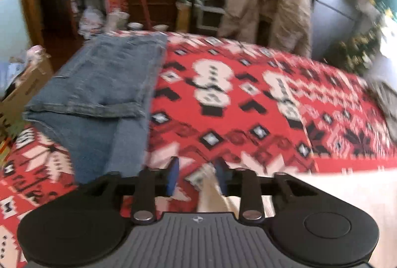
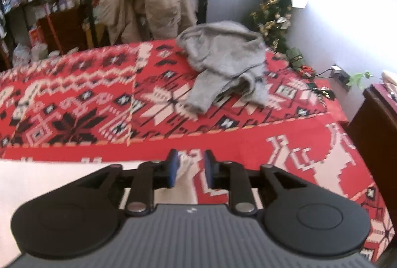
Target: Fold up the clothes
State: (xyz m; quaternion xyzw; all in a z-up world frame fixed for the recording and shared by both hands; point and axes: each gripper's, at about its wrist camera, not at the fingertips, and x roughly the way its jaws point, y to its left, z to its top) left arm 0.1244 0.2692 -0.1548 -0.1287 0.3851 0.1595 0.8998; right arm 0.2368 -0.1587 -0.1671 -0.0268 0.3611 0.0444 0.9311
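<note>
Take the red patterned blanket (image 2: 74, 99) as your landmark, since everything lies on it. It covers a surface whose kind you cannot tell from here.

Your right hand-held gripper (image 2: 191, 168) has its jaws partly apart. A pale strip of cloth (image 2: 184, 168) sits between them against the left pad, but the blur hides whether the pads press on it, so treat nothing as held there. The grey sweatshirt (image 2: 223, 64) is the unfolded piece. It lies crumpled toward the blanket's far right corner, ahead of this gripper and slightly to its right, well apart from it. Its long axis runs diagonally, from the bunched hood end at the far side down to a sleeve or hem end nearer you. That near end is what the next reach turns on, and your right hand is the closer one.

Your left hand-held gripper (image 1: 197, 176) is also partly open, with a similar pale fold (image 1: 211, 188) rising between the pads, apparently loose. The folded jeans (image 1: 106, 84) lie ahead and to its left, along the blanket's left side, lengthwise away from you. They look done, so the sweatshirt is probably next.
</note>
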